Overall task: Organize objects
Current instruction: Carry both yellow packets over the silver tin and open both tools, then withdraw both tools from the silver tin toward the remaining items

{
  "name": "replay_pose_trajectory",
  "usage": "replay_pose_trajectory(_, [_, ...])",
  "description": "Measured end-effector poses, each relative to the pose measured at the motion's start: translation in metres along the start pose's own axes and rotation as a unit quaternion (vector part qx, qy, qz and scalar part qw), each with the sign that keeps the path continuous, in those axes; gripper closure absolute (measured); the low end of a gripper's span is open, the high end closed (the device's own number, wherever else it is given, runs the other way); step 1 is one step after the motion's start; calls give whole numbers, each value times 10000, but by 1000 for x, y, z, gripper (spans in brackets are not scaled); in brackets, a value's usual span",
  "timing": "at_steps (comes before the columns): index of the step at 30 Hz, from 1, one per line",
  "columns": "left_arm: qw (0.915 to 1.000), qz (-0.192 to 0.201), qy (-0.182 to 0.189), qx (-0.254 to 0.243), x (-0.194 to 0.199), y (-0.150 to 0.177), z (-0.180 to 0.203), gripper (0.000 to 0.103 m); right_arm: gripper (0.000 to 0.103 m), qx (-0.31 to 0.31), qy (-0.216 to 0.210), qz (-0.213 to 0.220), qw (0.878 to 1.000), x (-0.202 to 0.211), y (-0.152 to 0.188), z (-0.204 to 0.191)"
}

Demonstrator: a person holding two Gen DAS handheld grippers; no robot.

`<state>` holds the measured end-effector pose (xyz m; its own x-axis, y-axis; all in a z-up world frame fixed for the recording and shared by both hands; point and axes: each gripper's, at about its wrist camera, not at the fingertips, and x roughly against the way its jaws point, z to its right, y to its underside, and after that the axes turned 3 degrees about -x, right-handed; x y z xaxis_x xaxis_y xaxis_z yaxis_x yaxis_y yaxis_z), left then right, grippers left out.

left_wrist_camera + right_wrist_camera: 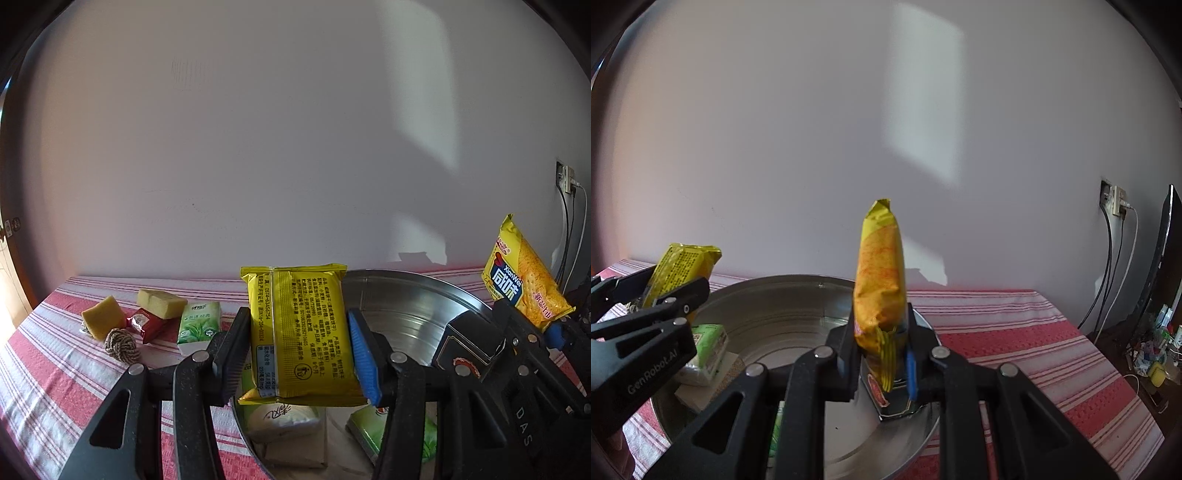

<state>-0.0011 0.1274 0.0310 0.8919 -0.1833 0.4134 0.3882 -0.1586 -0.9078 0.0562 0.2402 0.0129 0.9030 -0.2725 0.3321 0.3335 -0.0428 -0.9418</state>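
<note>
Leftmost on the striped bench (55, 369) sits a small cluster: two yellow sponges (102, 321), a knotted rope ball (121, 344), a red sachet (147, 325) and a green tissue pack (198, 322), all close together and well apart from the basin.

Next, the left gripper (295, 354) is clamped on a yellow snack packet (301, 332), held upright with its printed back toward the camera, one dark finger pressing its left edge and a blue pad (364, 362) its right. It hangs over the near left part of the metal basin (406, 306). Beneath it, inside the basin, lie a white tissue pack (282, 421), a green pack (369, 428) and a pale flat box (295, 454).

Further right, a dark box (892, 400) stands in the basin by its near right wall.

Just above that box, the right gripper (882, 354) is closed on the lower end of a second yellow cracker packet (879, 280), which stands upright, edge-on in the right wrist view.

Beyond, the striped cloth (1015, 332) runs to the bench's right edge, with a wall socket (1113, 201) and cables (1108, 258) behind.
</note>
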Motion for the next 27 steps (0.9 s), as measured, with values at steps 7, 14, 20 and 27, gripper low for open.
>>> replay_pose_trajectory(7, [9998,-196,37,0,-14,4,-2,49,84,85,-127,-307,9994,-17,4,-4])
replay_pose_trajectory(14, [9995,-311,77,-29,-21,9,-3,49,84,231,-147,-475,9985,-32,6,-4])
replay_pose_trajectory(20, [9990,-448,84,-41,-25,13,-4,49,84,278,-213,-586,9977,-44,5,8])
replay_pose_trajectory(27, [9990,-419,-89,130,-17,10,-12,19,39,271,-45,-279,9992,-35,7,5])
